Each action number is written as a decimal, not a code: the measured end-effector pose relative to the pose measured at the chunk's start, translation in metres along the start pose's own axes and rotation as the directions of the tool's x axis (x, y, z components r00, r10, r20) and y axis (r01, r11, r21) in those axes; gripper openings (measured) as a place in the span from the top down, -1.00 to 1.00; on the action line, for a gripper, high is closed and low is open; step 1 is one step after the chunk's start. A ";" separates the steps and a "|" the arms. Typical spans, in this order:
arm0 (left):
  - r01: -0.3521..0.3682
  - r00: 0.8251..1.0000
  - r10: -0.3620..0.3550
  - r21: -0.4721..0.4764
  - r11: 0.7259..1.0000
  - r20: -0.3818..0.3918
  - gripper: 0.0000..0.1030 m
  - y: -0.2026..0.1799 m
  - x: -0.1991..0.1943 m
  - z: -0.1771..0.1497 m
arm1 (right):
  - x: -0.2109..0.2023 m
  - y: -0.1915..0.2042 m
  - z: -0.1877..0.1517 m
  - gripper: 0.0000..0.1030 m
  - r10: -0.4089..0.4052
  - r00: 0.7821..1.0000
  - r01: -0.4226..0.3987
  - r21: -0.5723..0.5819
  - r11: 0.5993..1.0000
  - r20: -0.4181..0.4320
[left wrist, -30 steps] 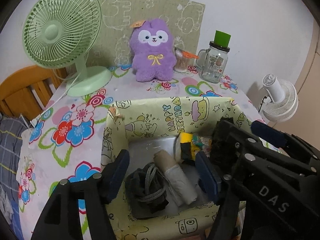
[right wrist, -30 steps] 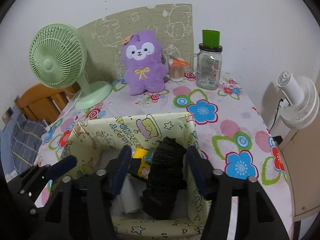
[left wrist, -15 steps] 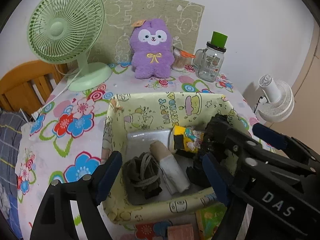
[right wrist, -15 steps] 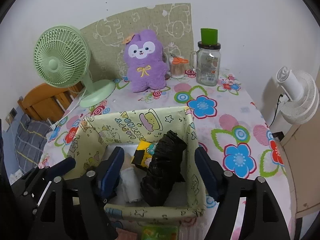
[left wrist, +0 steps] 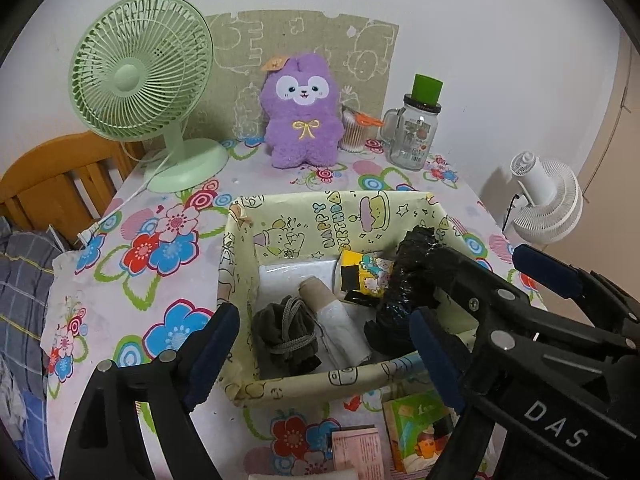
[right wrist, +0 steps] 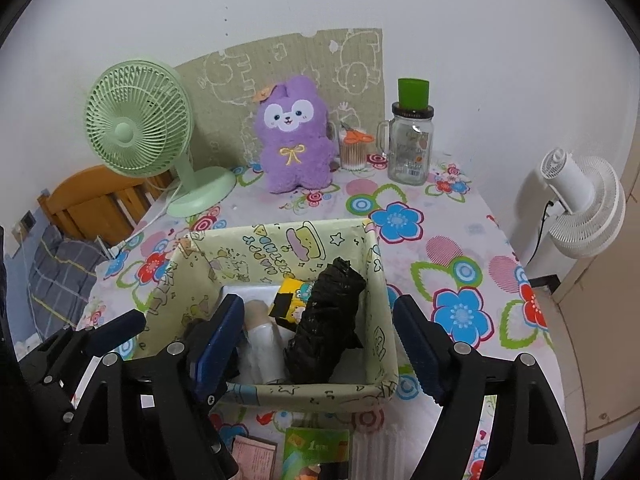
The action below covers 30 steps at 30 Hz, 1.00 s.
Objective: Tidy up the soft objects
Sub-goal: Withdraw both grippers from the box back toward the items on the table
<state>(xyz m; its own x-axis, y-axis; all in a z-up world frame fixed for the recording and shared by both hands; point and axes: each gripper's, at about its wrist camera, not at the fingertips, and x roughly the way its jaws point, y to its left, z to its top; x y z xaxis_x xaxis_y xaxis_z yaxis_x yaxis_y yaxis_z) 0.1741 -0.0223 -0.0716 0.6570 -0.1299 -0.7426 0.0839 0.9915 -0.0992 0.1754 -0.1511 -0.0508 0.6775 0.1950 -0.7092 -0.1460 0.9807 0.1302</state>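
A yellow-green cartoon-print box (left wrist: 320, 212) (right wrist: 280, 240) sits on the flowered table. Inside lie a dark grey rolled cloth with a cord (left wrist: 286, 332), a white plastic roll (left wrist: 340, 328) (right wrist: 260, 344), a yellow cartoon packet (left wrist: 362, 276) (right wrist: 294, 300) and a black crinkled bag (left wrist: 400, 304) (right wrist: 326, 320). My left gripper (left wrist: 320, 356) is open and empty above the box's near edge. My right gripper (right wrist: 316, 344) is open and empty above the box, over the black bag. A purple plush rabbit (left wrist: 302, 116) (right wrist: 294, 144) stands at the table's back.
A green desk fan (left wrist: 140, 76) (right wrist: 138, 120) stands back left, a glass jar with a green lid (left wrist: 416, 128) (right wrist: 410, 144) and a cup of cotton swabs (right wrist: 352, 148) back right. A white fan (right wrist: 580, 204) is off the table's right. Small packets (left wrist: 416, 428) lie near the front edge.
Both grippers have pulled back and up from the box, so more of the table and the box's front show. The black bag stays in the box, free of the right gripper.
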 end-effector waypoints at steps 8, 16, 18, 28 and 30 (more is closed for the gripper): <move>0.005 1.000 -0.005 0.023 1.000 0.028 -0.78 -0.005 -0.018 -0.005 | -0.018 0.001 -0.004 -0.62 -0.001 1.000 0.001 -0.005 1.000 0.025; 0.001 0.998 -0.004 0.045 0.999 0.065 -0.89 -0.012 -0.037 -0.012 | -0.039 0.001 -0.010 -0.72 -0.012 0.998 0.013 -0.016 1.000 0.066; 0.003 0.998 -0.006 0.047 0.999 0.068 -0.89 -0.013 -0.041 -0.014 | -0.044 0.001 -0.012 -0.73 -0.016 0.997 0.017 -0.018 1.000 0.072; 0.017 0.996 -0.021 0.055 0.998 0.084 -0.90 -0.021 -0.059 -0.027 | -0.066 -0.002 -0.023 -0.75 -0.025 0.995 0.028 -0.023 0.999 0.099; 0.017 0.996 -0.022 0.055 0.998 0.085 -0.90 -0.022 -0.062 -0.029 | -0.070 -0.003 -0.026 -0.75 -0.032 0.994 0.035 -0.027 0.999 0.104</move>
<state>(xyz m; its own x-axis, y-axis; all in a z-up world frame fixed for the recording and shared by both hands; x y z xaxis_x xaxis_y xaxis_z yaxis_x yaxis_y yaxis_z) 0.1101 -0.0358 -0.0430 0.7163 -0.1511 -0.6812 0.1365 0.9878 -0.0756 0.1100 -0.1679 -0.0195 0.7529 0.1640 -0.6374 -0.1414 0.9861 0.0866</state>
